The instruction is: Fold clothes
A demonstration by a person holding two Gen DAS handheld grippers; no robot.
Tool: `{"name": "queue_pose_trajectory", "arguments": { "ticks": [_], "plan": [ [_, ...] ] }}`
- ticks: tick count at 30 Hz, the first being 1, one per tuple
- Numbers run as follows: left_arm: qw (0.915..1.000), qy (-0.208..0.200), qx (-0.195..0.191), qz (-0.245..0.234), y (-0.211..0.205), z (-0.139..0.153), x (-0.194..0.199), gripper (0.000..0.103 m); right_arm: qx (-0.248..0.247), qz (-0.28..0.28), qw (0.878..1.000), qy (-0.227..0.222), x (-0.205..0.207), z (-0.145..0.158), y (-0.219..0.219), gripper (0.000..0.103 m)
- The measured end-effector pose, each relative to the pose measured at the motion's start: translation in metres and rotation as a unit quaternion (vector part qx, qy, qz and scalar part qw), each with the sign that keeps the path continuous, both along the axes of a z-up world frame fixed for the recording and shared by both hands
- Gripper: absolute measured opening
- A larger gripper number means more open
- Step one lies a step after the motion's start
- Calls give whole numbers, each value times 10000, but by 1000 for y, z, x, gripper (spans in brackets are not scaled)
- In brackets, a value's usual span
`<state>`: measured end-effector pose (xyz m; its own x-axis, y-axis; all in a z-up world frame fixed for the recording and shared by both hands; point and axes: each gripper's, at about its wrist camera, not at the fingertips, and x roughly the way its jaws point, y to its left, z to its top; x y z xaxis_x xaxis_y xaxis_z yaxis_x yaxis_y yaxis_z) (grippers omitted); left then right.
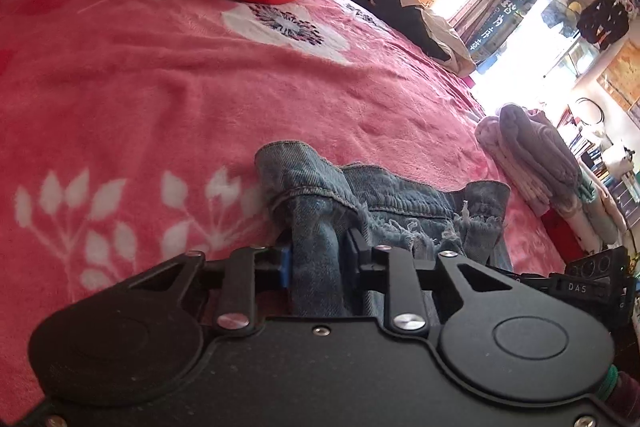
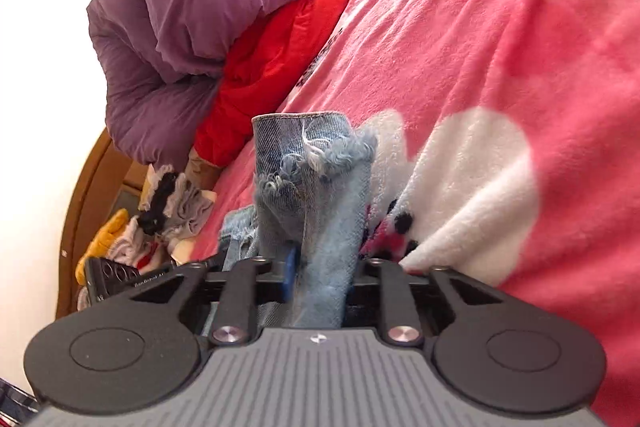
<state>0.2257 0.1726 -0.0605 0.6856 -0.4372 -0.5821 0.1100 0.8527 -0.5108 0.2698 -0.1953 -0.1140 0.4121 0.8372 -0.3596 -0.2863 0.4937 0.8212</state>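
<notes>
Left gripper (image 1: 316,263) clamped on jeans (image 1: 384,199); right gripper (image 2: 320,267) likewise, over blanket (image 1: 160,87). Risk: frayed denim slipping from pads, fold skewing.

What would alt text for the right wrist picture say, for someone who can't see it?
A hand-held gripper pinches a bunched, frayed piece of light blue denim that stands up between its fingers, above a pink fleece blanket with white flower shapes. Behind, a purple quilt lies heaped over a red quilt, with a small pile of mixed clothes at the left.
</notes>
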Motion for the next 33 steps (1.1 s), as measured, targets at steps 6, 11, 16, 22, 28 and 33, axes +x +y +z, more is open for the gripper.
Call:
{"name": "queue_pose_trajectory", "arguments": {
  "ticks": [6,11,16,22,28,33],
  "plan": [
    [9973,-694,167,-183,-15,23,7,8,-30,-8,9983,-588,-9,34,1,12],
    [9921,-1225,-25,-254,-28,40,28,8,-412,-331,9913,-1205,-12,66,-9,11],
    [9901,-1358,27,-350,-46,41,65,8,-808,-647,9843,-1428,10,71,-25,11],
    [9948,-990,219,-46,-41,22,84,8,-1135,-684,9797,-1504,41,58,-17,12],
    [9943,-879,563,209,-41,16,87,52,-1332,-847,9797,-1232,61,41,-5,23],
    [9920,-968,409,702,-21,32,68,59,-982,-1202,9851,-738,51,36,-30,59]
  ]
}}
